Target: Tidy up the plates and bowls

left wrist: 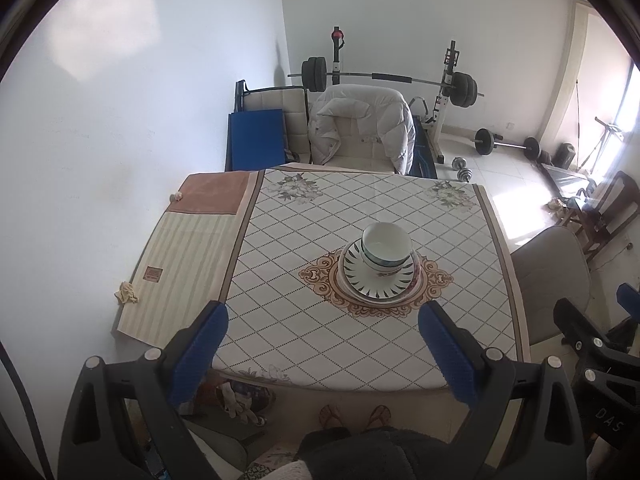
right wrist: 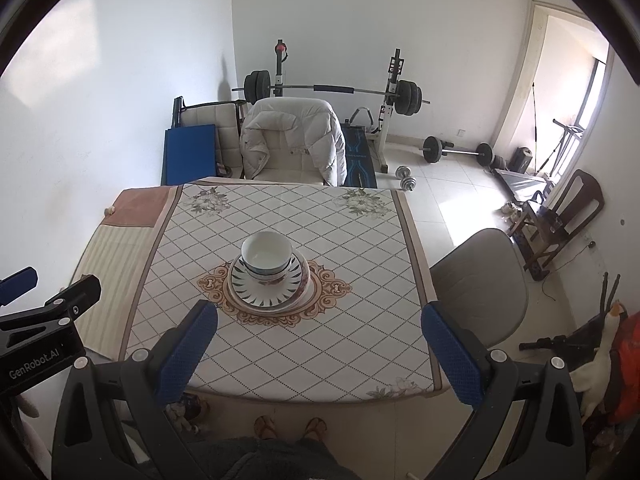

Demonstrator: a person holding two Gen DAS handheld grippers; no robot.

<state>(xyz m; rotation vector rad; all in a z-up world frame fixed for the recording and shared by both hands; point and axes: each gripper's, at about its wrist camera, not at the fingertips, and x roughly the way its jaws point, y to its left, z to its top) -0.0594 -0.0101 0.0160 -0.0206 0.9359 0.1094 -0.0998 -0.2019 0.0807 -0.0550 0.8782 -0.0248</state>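
White bowls (left wrist: 387,249) sit nested on a stack of plates (left wrist: 366,280) with a dark leaf-pattern rim, at the middle of the table (left wrist: 288,320). The same bowls (right wrist: 267,255) and plates (right wrist: 256,290) show in the right wrist view. My left gripper (left wrist: 322,334) is open and empty, held high above the table's near edge, well back from the stack. My right gripper (right wrist: 320,336) is also open and empty, above the near edge. The right gripper also shows at the left wrist view's right edge (left wrist: 592,320). The left gripper shows at the right wrist view's left edge (right wrist: 44,292).
A chair with a white jacket (left wrist: 362,128) stands at the table's far side. A grey chair (right wrist: 478,280) stands to the right. A striped placemat (left wrist: 180,256) lies on the table's left part. Barbells and a weight bench (right wrist: 360,140) fill the back of the room.
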